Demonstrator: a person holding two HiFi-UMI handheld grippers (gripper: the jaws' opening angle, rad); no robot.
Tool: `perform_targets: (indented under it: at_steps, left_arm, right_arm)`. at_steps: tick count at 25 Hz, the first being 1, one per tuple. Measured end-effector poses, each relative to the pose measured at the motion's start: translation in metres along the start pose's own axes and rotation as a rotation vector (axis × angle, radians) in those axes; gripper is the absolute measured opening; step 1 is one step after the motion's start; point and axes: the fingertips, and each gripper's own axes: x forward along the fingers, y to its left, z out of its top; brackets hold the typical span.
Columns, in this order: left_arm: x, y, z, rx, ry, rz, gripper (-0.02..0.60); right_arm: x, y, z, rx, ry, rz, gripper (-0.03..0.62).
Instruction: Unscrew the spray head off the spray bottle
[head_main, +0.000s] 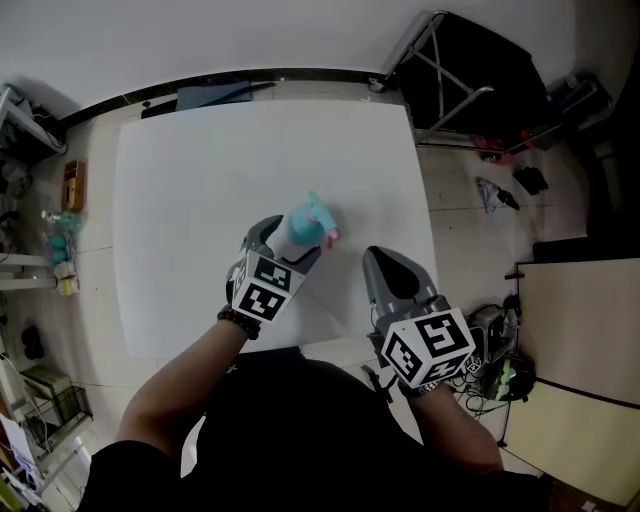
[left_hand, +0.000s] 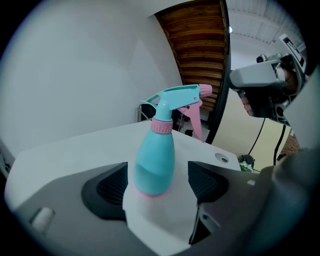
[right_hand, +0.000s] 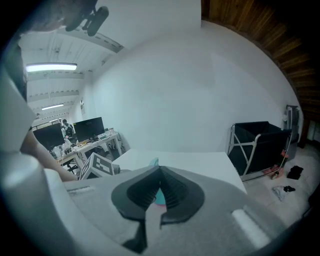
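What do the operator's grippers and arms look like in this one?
The left gripper and right gripper are grey shells with black ribbed pads, each carrying a white cube with black square markers. The person wears a black short-sleeved top and a dark left-wrist bracelet.

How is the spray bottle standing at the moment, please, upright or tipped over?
Upright: the spray bottle stands on its base on the white table, with the spray head on top.

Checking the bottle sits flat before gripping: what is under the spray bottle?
Only the white table: the spray bottle stands upright on it, nothing else beneath. In the head view the left claw covers its base.
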Motion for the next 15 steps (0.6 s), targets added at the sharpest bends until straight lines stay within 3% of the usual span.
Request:
perform_targets:
  at_steps: [15]
  left_arm:
    - [0.034,-0.002,-0.009,0.05,-0.001,-0.038,0.441]
  right_arm:
    - [0.001,-0.006,-0.006,0.001,0.042,-0.031,-0.009]
